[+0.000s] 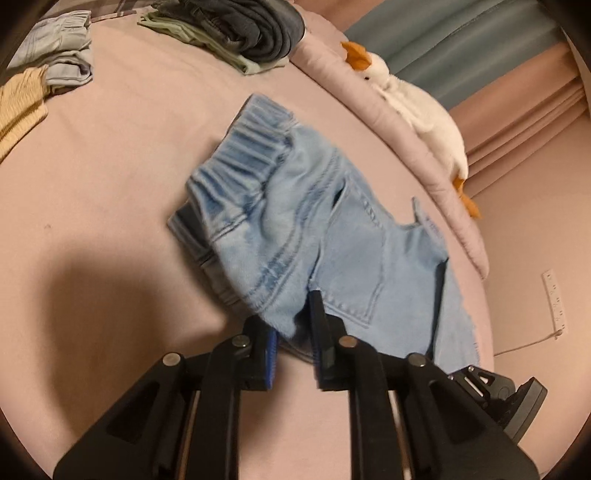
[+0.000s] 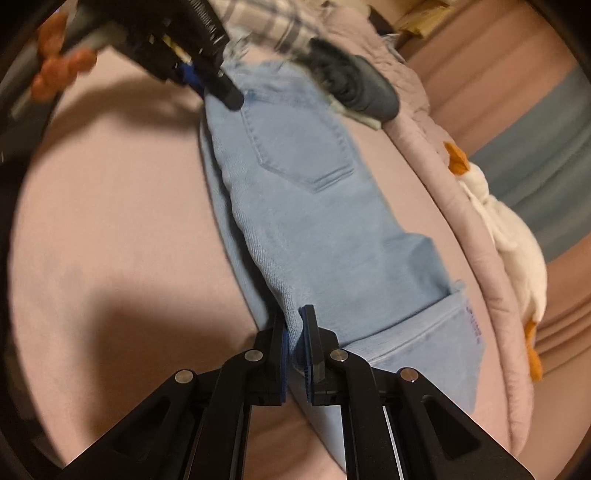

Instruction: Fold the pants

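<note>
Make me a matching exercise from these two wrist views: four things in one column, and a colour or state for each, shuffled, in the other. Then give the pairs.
Things:
1. light blue jeans
2. plush goose
3. left hand-held gripper
4. dark folded clothes

States:
A. white with orange beak and feet, lying along the bed's edge
B. stacked at the far side of the bed
C. gripped at two places
D. closed on denim beside a back pocket

Pairs: 1-C, 2-A, 3-D, 4-B

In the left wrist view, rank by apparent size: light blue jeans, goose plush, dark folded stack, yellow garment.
1. light blue jeans, nearest the camera
2. goose plush
3. dark folded stack
4. yellow garment, cut off by the edge, so unsure
</note>
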A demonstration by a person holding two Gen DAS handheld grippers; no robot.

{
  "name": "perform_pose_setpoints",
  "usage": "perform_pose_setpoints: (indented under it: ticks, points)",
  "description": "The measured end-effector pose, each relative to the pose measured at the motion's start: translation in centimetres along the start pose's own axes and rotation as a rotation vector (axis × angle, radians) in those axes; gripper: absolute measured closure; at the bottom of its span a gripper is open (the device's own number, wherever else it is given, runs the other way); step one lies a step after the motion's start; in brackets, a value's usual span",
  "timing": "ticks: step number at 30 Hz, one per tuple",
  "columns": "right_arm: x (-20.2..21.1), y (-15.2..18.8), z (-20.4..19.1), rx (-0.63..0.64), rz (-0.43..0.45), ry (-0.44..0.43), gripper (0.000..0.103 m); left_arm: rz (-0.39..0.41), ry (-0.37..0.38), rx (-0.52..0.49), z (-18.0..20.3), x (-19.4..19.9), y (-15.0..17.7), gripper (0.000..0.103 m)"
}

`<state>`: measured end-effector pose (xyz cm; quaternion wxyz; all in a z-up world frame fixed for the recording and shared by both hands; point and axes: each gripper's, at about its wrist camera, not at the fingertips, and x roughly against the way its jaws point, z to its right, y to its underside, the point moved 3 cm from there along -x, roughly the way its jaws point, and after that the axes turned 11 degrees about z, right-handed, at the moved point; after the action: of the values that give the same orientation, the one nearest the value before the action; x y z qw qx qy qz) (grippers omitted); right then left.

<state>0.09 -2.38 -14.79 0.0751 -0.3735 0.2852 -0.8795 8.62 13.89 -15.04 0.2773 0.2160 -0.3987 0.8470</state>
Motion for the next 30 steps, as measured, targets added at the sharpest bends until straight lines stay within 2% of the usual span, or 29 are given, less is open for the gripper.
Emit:
perform_pose_setpoints:
  ticks: [3,5,7,10,13,15,17,19,20,21,22,24,26,28,30]
  points:
    - [-0.2,-0.1,-0.2,0.001,-0.009,0.040,0.096,-0.006,-0.010,-0.045,0.4,0.9,-0.3,0.083]
    - [0.5,-0.3,0.4,-0.011,-0.022,0.033,0.093,0.000,-0.035,-0.085,0.6,2.0,-0.4,0.070]
    - [1.6,-0.7,1.3,-0.067,-0.019,0.007,0.089,0.048,-0.086,-0.147,0.6,3.7,-0.3,0.042]
    - [3.4,-1.5,3.1,-0.222,0.046,-0.031,0.080,0.098,-0.098,-0.218,1.5,5.2,-0.6,0.041]
    - [2.8,-2.3,5.4,-0.399,0.079,-0.048,0.079,0.112,-0.039,-0.293,4.5,4.7,-0.8,0.041]
    - [0.6,-1.9,6.1,-0.487,0.029,-0.062,0.075,0.085,0.013,-0.321,6.4,3.4,-0.4,0.037]
    - [-3.2,0.2,5.3,-0.556,-0.107,-0.137,0.073,0.048,0.029,-0.354,8.0,1.2,0.3,0.036]
    - [-2.8,0.7,6.1,-0.652,-0.052,-0.173,0.072,0.006,0.043,-0.367,9.0,-0.7,0.8,0.036]
    - [-2.6,0.9,6.6,-0.688,-0.063,-0.207,0.072,-0.005,0.046,-0.369,9.4,-1.6,1.0,0.036]
    - [-2.0,1.3,7.8,-0.776,-0.054,-0.260,0.072,-0.014,0.049,-0.373,9.7,-2.3,1.3,0.036]
    - [-1.4,1.7,8.9,-0.835,-0.030,-0.276,0.072,-0.020,0.054,-0.380,9.9,-2.9,1.5,0.036]
    - [-0.2,2.6,12.0,-0.923,0.008,-0.234,0.070,-0.041,0.050,-0.411,10.5,-4.4,2.2,0.036]
    - [0.1,3.8,15.8,-0.994,0.017,-0.134,0.054,-0.081,0.046,-0.447,10.6,-5.8,3.5,0.035]
    - [-1.2,4.8,20.2,-1.040,-0.029,0.013,0.048,-0.074,0.044,-0.507,10.8,-6.4,4.6,0.021]
    - [-3.8,5.2,23.3,-1.078,-0.090,0.064,0.047,-0.063,0.048,-0.590,11.3,-6.7,5.6,0.013]
